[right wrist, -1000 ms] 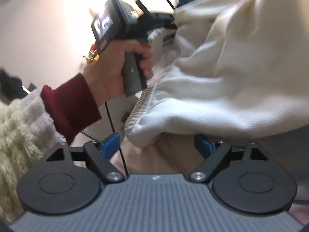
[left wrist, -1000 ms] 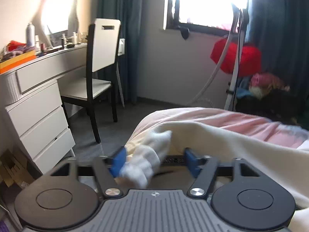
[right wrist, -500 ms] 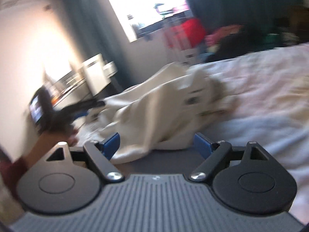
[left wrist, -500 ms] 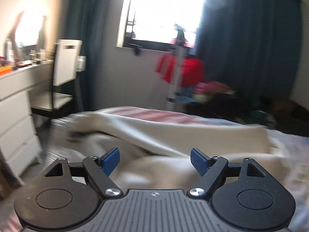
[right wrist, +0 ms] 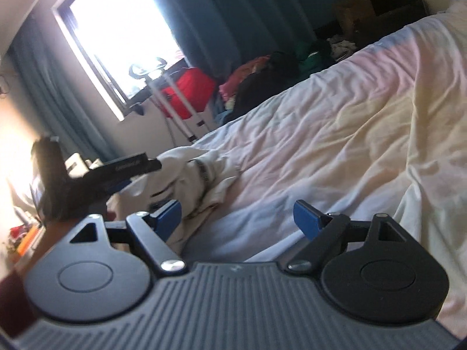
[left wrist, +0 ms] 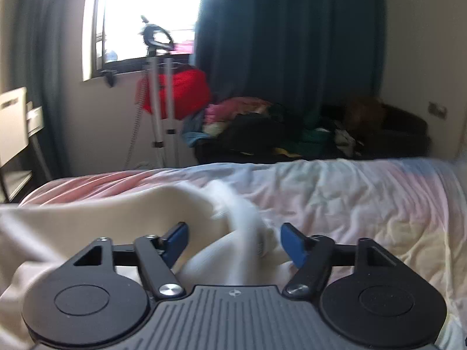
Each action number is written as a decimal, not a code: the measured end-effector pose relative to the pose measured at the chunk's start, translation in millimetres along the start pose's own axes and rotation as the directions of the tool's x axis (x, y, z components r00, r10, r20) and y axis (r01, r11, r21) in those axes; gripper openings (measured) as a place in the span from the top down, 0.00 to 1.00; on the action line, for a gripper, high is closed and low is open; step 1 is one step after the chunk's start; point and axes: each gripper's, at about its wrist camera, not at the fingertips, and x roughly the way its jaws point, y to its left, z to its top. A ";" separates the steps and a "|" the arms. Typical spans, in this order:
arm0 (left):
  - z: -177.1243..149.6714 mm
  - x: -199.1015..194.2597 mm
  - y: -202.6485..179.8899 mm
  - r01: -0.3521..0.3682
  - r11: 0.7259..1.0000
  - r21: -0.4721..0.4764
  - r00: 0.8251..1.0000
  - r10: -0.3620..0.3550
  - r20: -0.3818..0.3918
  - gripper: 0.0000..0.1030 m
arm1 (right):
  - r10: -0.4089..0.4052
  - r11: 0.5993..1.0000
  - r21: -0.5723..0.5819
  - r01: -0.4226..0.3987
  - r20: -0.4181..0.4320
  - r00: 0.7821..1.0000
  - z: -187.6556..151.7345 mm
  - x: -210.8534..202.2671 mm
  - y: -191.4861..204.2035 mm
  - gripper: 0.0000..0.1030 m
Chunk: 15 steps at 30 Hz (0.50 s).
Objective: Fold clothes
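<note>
Cream knit fabric, the garment [left wrist: 96, 218], lies bunched on the bed [left wrist: 350, 198] at its near edge, on the side toward the window [left wrist: 140, 14]. In the left wrist view a blurred white fold of it rises between the blue pads [left wrist: 175, 237] of the left gripper [left wrist: 235, 243], whose jaws stand wide apart; the fold does not visibly touch either pad, so nothing is clamped. The left gripper is held low and level over the bed, pointing across it toward the dark curtain [left wrist: 292, 35] and the heap of clothes [left wrist: 262, 125] on the floor beyond the bed.

From the right wrist view the right gripper [right wrist: 238, 218] is tilted, rolled so that the bed slopes up to the right. Its jaws are spread wide with only the sheet between them. The garment [right wrist: 201, 175] sits just beyond its left pad, and the left gripper [right wrist: 116, 172] reaches onto that cloth from the window side. The holding hand is too blurred to make out.
</note>
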 end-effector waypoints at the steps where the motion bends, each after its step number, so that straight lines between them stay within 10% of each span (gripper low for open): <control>1: 1.0 10.3 -7.8 -0.011 1.000 0.024 1.000 0.011 -0.002 0.33 | -0.007 1.000 -0.011 0.007 0.005 1.000 -0.9 5.8 -4.2 0.16; 8: 2.1 61.9 -22.9 -0.122 0.988 0.099 0.992 0.126 -0.031 0.78 | -0.011 0.999 0.032 0.013 -0.051 0.999 -13.0 47.1 -28.5 0.17; 15: 5.8 22.1 -7.2 -0.143 0.984 0.108 0.990 0.143 0.013 0.90 | -0.010 0.998 0.056 0.016 -0.092 0.996 -20.6 66.9 -30.4 0.17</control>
